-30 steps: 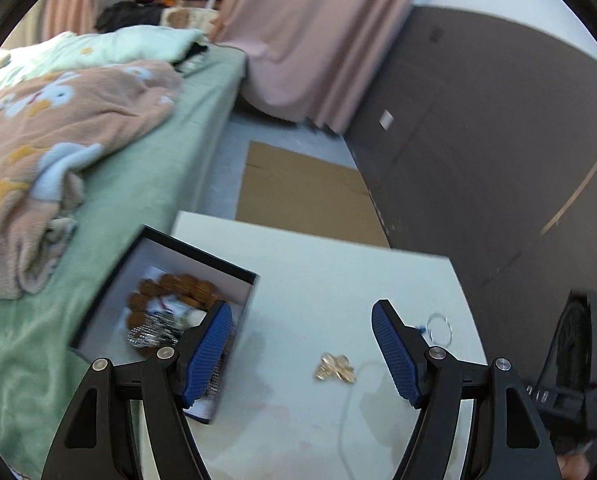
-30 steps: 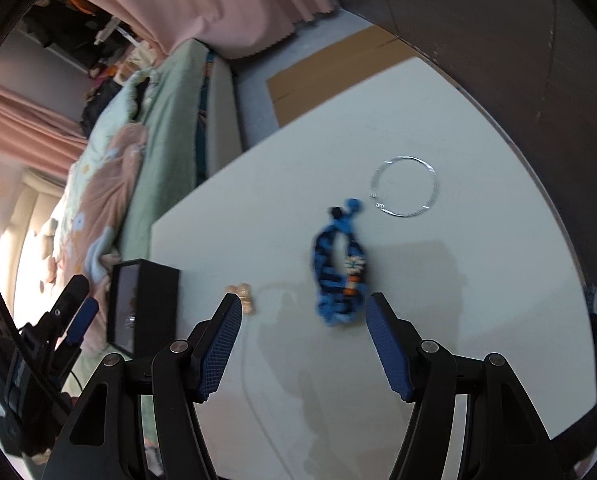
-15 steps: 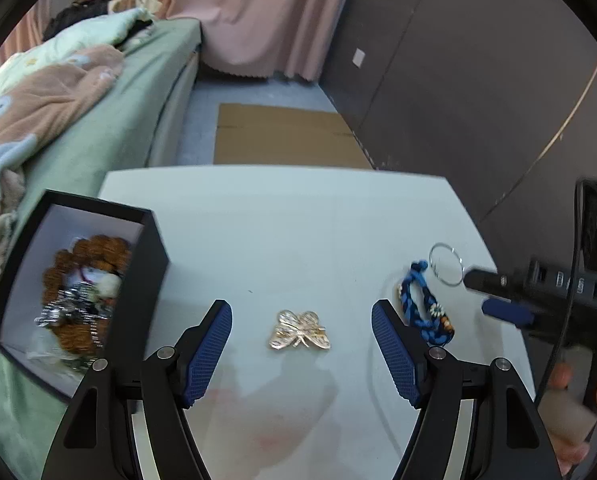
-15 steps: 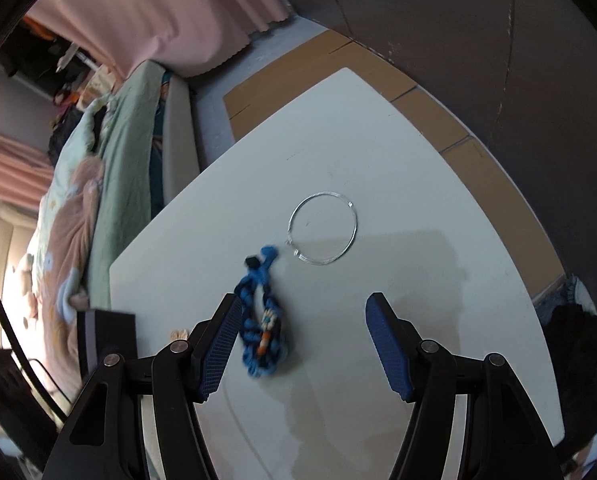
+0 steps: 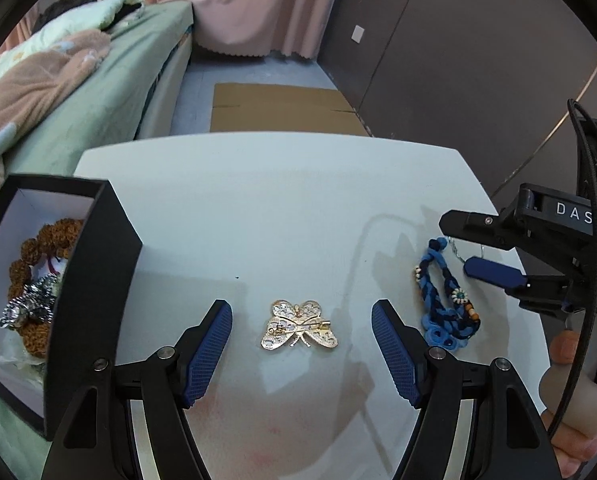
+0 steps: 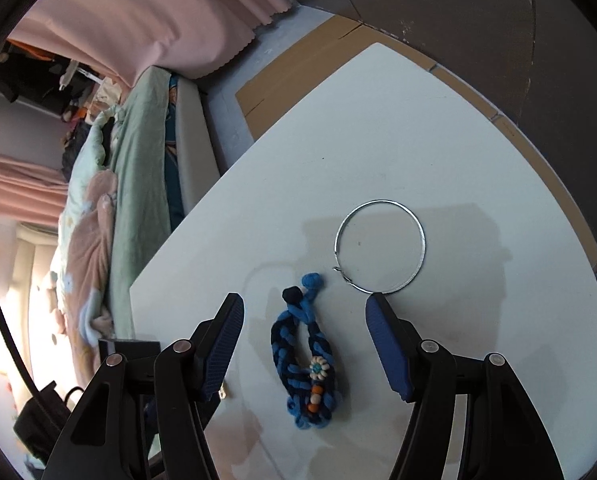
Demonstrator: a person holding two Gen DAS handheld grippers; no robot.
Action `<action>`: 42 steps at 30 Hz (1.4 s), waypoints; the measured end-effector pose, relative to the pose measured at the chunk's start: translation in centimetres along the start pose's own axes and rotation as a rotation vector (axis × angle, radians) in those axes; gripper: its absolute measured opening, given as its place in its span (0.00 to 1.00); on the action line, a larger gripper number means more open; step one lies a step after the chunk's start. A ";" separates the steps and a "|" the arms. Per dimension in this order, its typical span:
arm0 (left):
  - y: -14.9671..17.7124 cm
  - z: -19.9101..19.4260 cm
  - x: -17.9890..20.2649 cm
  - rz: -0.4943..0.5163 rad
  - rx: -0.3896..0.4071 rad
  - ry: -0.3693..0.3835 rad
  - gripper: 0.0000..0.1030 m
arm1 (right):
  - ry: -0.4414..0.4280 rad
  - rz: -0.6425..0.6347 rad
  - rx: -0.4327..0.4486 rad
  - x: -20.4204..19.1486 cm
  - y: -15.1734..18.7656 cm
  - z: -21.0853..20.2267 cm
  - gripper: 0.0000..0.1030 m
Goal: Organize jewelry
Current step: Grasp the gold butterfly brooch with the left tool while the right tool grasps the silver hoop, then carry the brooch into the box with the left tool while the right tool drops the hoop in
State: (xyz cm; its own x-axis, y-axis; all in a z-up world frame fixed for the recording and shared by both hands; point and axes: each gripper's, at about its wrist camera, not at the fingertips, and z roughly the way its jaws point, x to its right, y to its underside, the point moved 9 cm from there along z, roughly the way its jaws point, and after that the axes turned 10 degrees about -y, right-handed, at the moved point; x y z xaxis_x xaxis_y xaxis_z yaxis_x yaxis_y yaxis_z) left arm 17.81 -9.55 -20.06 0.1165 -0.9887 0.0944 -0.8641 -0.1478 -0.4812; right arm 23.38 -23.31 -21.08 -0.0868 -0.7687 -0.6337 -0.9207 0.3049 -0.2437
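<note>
A gold butterfly brooch (image 5: 300, 325) lies on the white table (image 5: 282, 200), between the fingertips of my open, empty left gripper (image 5: 301, 320). A blue braided bracelet (image 5: 446, 300) lies to its right; in the right wrist view the bracelet (image 6: 304, 360) sits between the fingers of my open, empty right gripper (image 6: 304, 320). A thin silver hoop (image 6: 380, 246) lies just beyond it. The right gripper (image 5: 474, 248) shows in the left wrist view above the bracelet. A black jewelry box (image 5: 94, 264) at the table's left holds brown beads (image 5: 34, 256) and a silver piece (image 5: 28, 308).
A bed with green sheet and pink blanket (image 5: 58, 92) runs along the table's left side. Flat cardboard (image 5: 282, 108) lies on the floor beyond the table. A dark wall (image 5: 458, 60) stands to the right. Pink curtains (image 5: 250, 4) hang at the back.
My left gripper has swung right from the box and now straddles the butterfly brooch. My right gripper has moved closer to the blue bracelet, which now lies between its fingers.
</note>
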 end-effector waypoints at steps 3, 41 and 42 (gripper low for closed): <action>0.1 0.2 -0.1 -0.006 -0.012 0.004 0.71 | 0.024 -0.019 0.018 -0.3 -0.3 0.2 0.61; -2.7 -3.0 -3.0 -0.104 0.065 0.071 0.33 | 0.051 0.089 0.126 3.5 -3.3 -3.9 0.51; -3.0 -3.4 -3.4 -0.112 0.077 0.072 0.33 | 0.069 0.067 0.118 3.3 -3.3 -3.5 0.51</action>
State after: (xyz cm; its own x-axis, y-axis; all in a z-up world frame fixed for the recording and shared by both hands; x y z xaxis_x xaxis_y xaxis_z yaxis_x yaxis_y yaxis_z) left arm 18.35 -5.67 -15.94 0.1726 -0.9619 0.2120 -0.8074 -0.2615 -0.5289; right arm 24.83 -28.82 -19.79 -0.1762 -0.7801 -0.6003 -0.8610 0.4177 -0.2901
